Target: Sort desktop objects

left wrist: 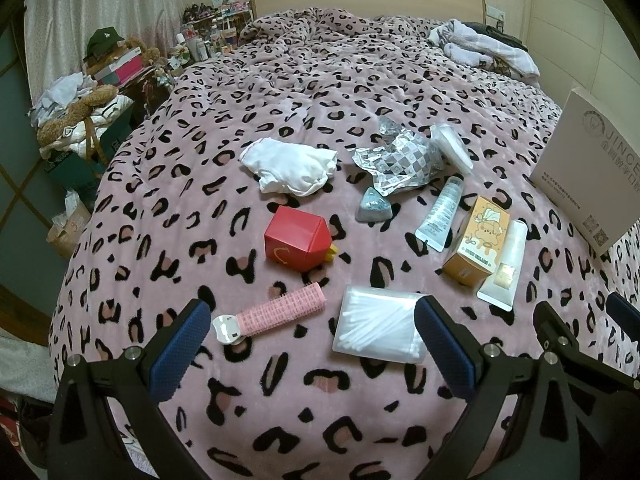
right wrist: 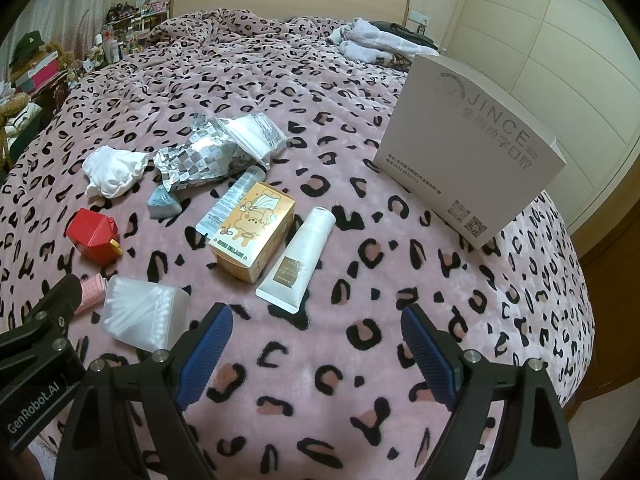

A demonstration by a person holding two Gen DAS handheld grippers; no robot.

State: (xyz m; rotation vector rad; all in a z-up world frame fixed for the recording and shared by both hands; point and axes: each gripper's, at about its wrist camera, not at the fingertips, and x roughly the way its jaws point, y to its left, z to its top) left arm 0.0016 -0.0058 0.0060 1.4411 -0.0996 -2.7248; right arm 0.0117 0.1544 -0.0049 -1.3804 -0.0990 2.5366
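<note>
Loose items lie on a pink leopard-print bedspread (left wrist: 320,380). My left gripper (left wrist: 312,332) is open and empty, between a pink hair roller (left wrist: 280,310) and a clear box of cotton swabs (left wrist: 378,330). Beyond lie a red box (left wrist: 298,242), white cloth (left wrist: 290,166), foil wrapper (left wrist: 400,162), grey-blue pouch (left wrist: 372,208), orange carton (left wrist: 476,240) and two tubes (left wrist: 440,212) (left wrist: 504,266). My right gripper (right wrist: 318,336) is open and empty, just short of the white tube (right wrist: 300,258), the orange carton (right wrist: 254,232) and the swab box (right wrist: 144,316).
A large white paper bag (right wrist: 468,148) stands at the right on the bed (right wrist: 400,280). Folded clothes (right wrist: 380,46) lie at the headboard. Cluttered boxes and plush toys (left wrist: 88,112) stand left of the bed. A wardrobe (right wrist: 560,40) is at the right.
</note>
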